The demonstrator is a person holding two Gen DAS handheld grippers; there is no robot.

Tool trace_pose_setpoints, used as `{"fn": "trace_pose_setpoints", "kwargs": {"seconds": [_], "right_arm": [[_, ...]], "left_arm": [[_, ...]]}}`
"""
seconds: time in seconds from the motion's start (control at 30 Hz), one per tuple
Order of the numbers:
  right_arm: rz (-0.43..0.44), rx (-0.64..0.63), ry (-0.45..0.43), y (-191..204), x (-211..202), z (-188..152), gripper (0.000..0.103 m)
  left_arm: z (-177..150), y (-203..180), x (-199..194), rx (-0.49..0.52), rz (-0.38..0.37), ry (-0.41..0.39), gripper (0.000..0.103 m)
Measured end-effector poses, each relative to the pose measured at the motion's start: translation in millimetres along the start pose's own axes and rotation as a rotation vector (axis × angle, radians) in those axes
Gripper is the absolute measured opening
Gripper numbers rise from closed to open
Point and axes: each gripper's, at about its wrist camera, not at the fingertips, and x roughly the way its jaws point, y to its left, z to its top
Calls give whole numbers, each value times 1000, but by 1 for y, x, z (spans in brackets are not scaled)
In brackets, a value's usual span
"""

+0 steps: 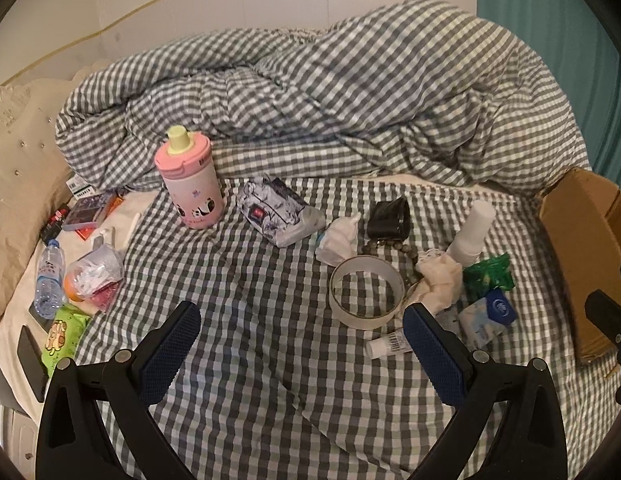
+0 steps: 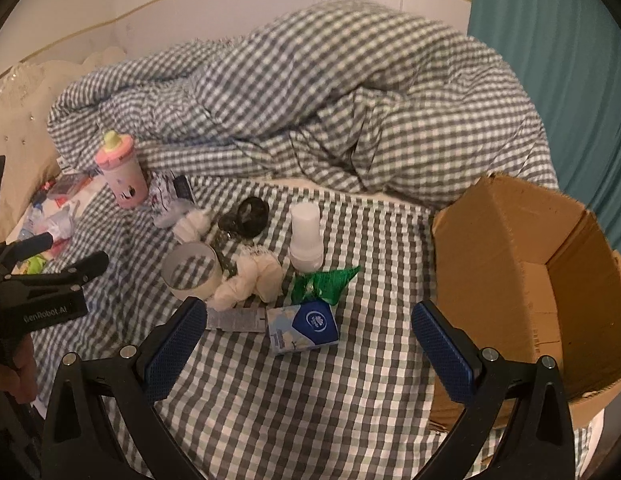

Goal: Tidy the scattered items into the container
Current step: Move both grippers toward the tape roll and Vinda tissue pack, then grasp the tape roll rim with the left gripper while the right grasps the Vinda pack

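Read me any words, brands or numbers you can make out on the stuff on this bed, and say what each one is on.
"GenRobot.AI": white lettering on the black body of the left gripper, seen from the right wrist camera.
Too small or blurred to read: print on the tissue pack, the white tube with its barcode, the water bottle, the wet wipes pack and the pink cup.

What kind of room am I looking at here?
Most likely a bedroom: the clutter lies on a bed with a checked sheet, a rumpled checked duvet is heaped behind it, and a padded headboard stands at the left. A cardboard box waits alongside.
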Motion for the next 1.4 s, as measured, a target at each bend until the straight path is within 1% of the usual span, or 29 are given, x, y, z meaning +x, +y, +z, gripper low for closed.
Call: {"fn": "trace_pose_setpoints", "kwargs": {"seconds": [0.33, 0.53, 0.67, 0.9, 1.03, 1.13, 1.23, 1.4], "right_arm": [[7, 5, 85, -5, 54, -8, 103], [11, 11, 125, -9, 79, -12, 103], [9, 16, 145, -11, 92, -14, 103], [22, 21, 170, -15, 111, -17, 103], [28, 21, 188, -16, 122, -18, 103], [24, 13, 204, -15, 130, -20, 103], [28, 9, 218, -15, 137, -23, 103], [35, -2, 237, -11, 147, -27, 103]], "left_arm": [[3, 1, 54, -1, 6, 66, 103], [2, -4, 87, 11, 4, 106, 103], [2, -7, 103, 14, 4, 117, 103], [1, -11, 127, 19, 8, 148, 103], [-1, -14, 138, 25, 24, 158, 103], [-3, -13, 146, 20, 20, 171, 103], [-4, -15, 151, 21, 13, 178, 100], [-7, -16, 160, 19, -6, 197, 98]]}}
